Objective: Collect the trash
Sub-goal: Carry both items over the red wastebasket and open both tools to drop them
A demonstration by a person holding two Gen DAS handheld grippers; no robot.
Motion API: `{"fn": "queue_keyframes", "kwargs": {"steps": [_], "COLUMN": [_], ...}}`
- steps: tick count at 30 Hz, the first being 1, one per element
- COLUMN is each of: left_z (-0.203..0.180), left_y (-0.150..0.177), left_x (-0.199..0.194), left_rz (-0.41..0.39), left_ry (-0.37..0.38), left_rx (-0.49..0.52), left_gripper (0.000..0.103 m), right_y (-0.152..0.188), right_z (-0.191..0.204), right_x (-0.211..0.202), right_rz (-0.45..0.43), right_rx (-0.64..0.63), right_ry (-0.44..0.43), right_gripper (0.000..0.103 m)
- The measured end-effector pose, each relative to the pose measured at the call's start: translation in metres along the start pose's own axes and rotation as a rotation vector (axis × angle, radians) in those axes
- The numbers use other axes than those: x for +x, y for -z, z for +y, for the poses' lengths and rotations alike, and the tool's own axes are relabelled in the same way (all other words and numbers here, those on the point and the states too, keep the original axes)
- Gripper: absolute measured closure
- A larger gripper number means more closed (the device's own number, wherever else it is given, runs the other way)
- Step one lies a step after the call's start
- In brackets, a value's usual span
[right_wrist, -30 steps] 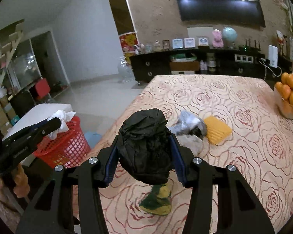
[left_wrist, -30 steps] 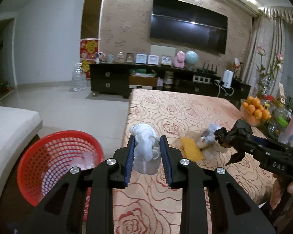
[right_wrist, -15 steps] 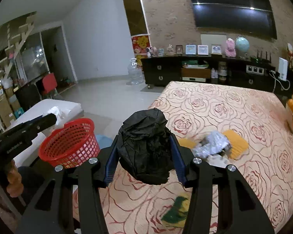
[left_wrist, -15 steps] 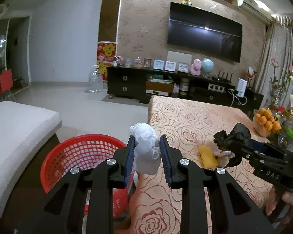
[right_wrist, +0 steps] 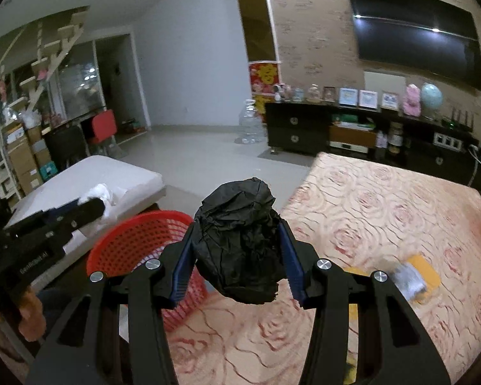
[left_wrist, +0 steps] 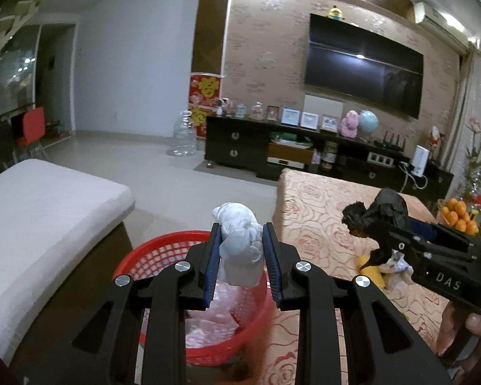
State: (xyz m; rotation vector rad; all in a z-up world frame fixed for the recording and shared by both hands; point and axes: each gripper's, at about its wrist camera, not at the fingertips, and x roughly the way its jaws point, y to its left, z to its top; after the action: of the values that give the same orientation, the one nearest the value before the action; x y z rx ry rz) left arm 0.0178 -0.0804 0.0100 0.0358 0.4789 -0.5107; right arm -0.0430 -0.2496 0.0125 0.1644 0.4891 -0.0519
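Two wads are being carried: the left gripper (left_wrist: 240, 250) is clamping a white tissue wad (left_wrist: 239, 247) above the red basket (left_wrist: 163, 250); the right gripper (right_wrist: 237, 250) is squeezing a black crumpled bag (right_wrist: 240, 240) beside the table (right_wrist: 384, 211). Both look light, soft and compressible, so mid-bulk pinches should suffice.

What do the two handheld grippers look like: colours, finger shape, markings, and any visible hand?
Both the left gripper and the right gripper are matte black, with angular linkage arms, silver round bolts and ribbed blue finger pads. White lettering marks each side; the right's reads "DAS". Bare fingers of a hand wrap the right gripper's handle; no sleeve or cable shows.
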Motion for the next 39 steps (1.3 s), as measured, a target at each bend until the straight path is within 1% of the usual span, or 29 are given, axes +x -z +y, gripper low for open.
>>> {"fn": "queue_keyframes", "kwargs": {"steps": [4,7,11,16,22,28,34,37,39], "left_z": [0.015,0.025,0.034,0.035,0.044,0.057,0.064,0.064,0.065], "left_y": [-0.002,-0.002,0.003,0.014,0.024,0.031,0.036,0.039,0.039], "left_x": [-0.001,0.001,0.011,0.027,0.039,0.051,0.062,0.065,0.066], "left_rz": [0.003,0.010,0.039,0.079,0.115,0.164,0.197,0.211,0.218], "left_ry": [-0.038,-0.070,-0.103,-0.115,-0.130,-0.138,-0.147,-0.143,-0.141], "left_rx": [-0.018,-0.030,-0.038,-0.027,-0.031,-0.057,-0.058,-0.059,-0.060], "left_gripper": [0.078,0.078,0.078,0.078,0.078,0.078,0.078,0.077,0.075], "right_y": [-0.017,-0.023,-0.018,-0.014,-0.011,-0.006,0.000,0.001,0.001], "right_z": [0.020,0.032,0.039,0.046,0.060,0.068,0.070,0.070,0.069], "right_x": [0.015,0.025,0.038,0.057,0.074,0.094,0.107,0.110,0.111], "right_rz": [0.002,0.007,0.028,0.084,0.123,0.176,0.212,0.224,0.229], "right_rx": [-0.031,-0.057,-0.056,-0.043,-0.041,-0.028,-0.015,-0.011,0.001], "right_ry": [-0.067,-0.108,-0.150,-0.191,-0.222,-0.239,-0.250,-0.261,-0.268], "right_gripper": [0.055,0.055,0.055,0.055,0.055,0.055,0.054,0.053,0.047]}}
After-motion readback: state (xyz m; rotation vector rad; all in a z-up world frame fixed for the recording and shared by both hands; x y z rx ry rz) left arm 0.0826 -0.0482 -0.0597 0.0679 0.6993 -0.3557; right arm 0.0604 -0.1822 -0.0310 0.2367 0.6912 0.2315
